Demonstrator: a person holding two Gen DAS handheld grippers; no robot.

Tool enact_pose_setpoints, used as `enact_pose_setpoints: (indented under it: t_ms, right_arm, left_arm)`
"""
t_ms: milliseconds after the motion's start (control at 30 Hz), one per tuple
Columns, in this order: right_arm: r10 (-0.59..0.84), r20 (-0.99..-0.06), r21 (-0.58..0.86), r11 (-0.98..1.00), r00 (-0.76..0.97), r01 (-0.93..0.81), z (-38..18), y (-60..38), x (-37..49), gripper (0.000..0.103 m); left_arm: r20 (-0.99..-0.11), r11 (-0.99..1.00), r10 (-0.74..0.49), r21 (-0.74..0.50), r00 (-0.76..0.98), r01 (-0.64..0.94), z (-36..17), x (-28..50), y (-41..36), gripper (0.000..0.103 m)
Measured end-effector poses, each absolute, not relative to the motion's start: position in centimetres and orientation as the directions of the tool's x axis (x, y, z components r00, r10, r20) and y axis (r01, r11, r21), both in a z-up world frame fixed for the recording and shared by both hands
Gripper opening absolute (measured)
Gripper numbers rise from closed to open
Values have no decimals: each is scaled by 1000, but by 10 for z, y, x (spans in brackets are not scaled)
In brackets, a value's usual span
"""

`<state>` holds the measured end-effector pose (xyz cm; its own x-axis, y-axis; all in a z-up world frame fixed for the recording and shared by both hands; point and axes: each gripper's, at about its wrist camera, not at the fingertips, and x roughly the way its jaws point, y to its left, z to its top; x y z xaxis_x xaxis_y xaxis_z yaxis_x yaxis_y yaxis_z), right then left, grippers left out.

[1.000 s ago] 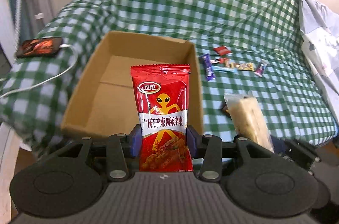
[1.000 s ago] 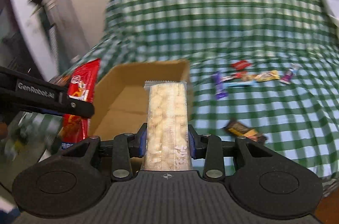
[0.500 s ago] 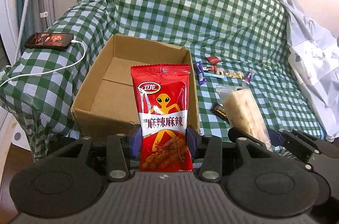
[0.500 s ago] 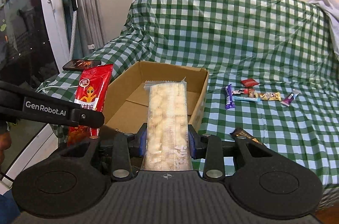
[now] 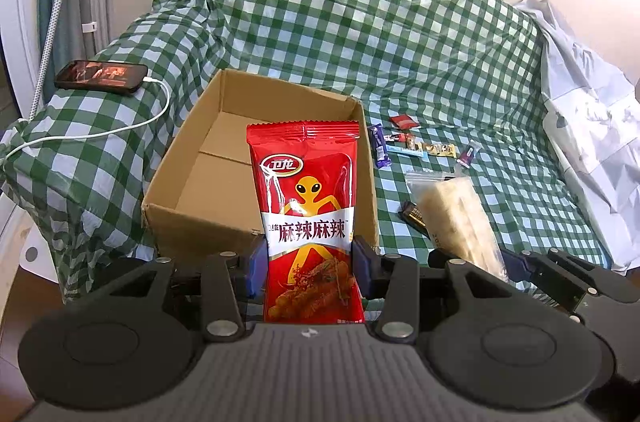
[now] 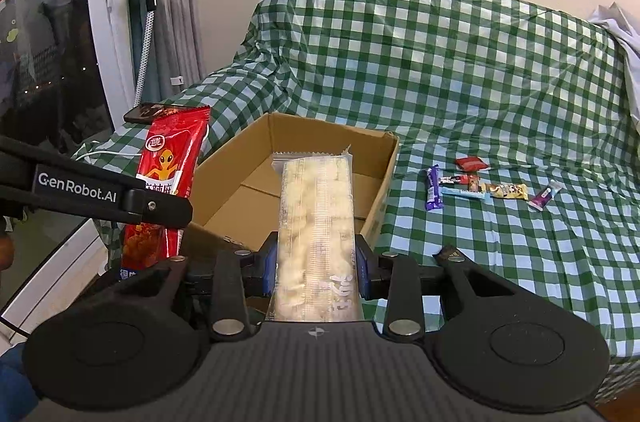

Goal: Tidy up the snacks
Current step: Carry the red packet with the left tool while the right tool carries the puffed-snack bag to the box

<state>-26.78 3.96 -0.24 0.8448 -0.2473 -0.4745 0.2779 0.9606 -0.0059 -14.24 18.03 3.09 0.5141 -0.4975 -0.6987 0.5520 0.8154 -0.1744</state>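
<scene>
Even soft light, sharp, fisheye-bent edges

The sofa [image 5: 400,34] is draped with a green-and-white checked cloth [image 6: 460,70]. An open brown cardboard box [image 5: 192,182] is seated on it. Small wrapped snack bars [image 6: 476,186] are scattered beside the box. A black smartphone [image 5: 100,77] with white cable [image 5: 100,134] is laid on the armrest.

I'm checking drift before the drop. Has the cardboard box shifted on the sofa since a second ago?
No. The cardboard box keeps its spot beside the purple bar on the checked cover; only the cameras moved.
</scene>
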Motion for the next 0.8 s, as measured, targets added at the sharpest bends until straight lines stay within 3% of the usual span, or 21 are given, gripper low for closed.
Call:
enact_pose_setpoints:
  t_ms: [800]
  right_arm:
    - [-221, -539, -2, 965, 813, 261, -17, 26, -251, 38]
  left_arm:
    - [-743, 818, -480, -188, 466, 543, 16, -120, 170, 48]
